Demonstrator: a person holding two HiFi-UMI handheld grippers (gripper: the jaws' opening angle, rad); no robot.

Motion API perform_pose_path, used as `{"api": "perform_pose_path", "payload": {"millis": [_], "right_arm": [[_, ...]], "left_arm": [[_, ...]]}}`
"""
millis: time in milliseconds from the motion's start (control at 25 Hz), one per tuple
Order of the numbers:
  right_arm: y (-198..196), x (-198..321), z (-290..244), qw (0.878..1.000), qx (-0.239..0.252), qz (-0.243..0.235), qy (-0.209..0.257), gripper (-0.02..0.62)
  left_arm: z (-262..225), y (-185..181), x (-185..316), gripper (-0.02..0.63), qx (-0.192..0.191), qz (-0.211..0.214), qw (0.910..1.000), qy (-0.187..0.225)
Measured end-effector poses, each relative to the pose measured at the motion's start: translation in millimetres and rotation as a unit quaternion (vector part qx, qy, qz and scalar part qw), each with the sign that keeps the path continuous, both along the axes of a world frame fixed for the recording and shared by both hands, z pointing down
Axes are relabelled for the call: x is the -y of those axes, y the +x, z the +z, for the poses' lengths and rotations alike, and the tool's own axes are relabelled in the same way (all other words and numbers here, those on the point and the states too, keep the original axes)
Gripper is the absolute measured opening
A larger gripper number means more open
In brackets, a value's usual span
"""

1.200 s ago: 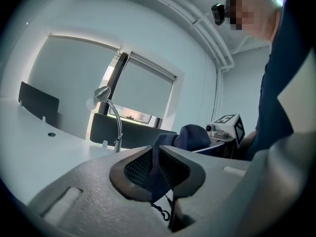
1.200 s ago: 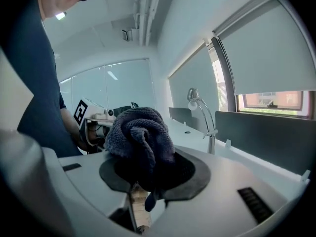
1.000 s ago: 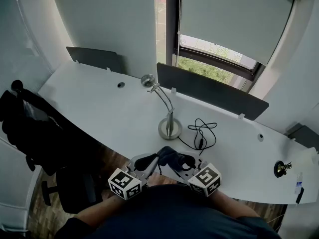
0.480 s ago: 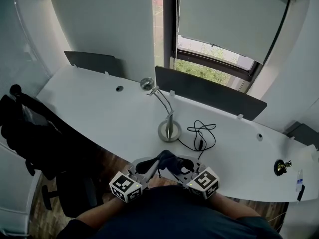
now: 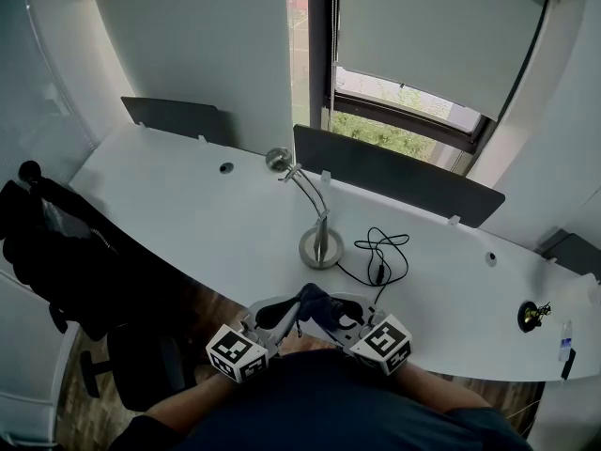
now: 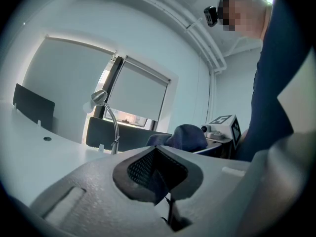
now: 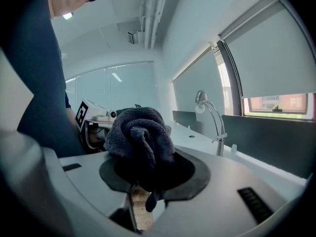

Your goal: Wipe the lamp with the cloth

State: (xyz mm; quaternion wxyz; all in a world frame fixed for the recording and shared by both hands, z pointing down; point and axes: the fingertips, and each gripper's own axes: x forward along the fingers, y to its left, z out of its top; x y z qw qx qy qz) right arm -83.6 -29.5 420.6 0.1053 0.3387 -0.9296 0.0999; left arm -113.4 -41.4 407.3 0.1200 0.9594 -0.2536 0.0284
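Observation:
A chrome gooseneck lamp stands on the white desk, its round base near the middle and its small head bent toward the far left. Both grippers hover close to my body, short of the desk's front edge. My right gripper is shut on a bunched dark blue cloth. In the right gripper view the cloth bulges above the gripper, with the lamp beyond. My left gripper is beside it; its jaws meet with nothing between them.
A black cable lies coiled right of the lamp base. Dark divider panels line the desk's far edge below the window. A black chair with dark clothing stands at left. A small dark object sits far right.
The head view has shifted a little. Both grippers and the cloth keep the same place near my body.

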Motion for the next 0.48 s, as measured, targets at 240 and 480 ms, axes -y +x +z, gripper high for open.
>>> {"api": "perform_pose_path", "payload": {"millis": [240,480], "right_arm": [[-1.3,2.2,0.8,1.0,-0.002,-0.001,-0.001,0.143],[-0.4,2.4,3.2,1.0,-0.003,-0.001,-0.003,0.143]], "left_arm": [[0.2,-0.7,2.6,0.008,0.0,0.0,1.0,-0.001],[2.2,0.8,3.1,0.008,0.001,0.003,1.0,-0.001]]}}
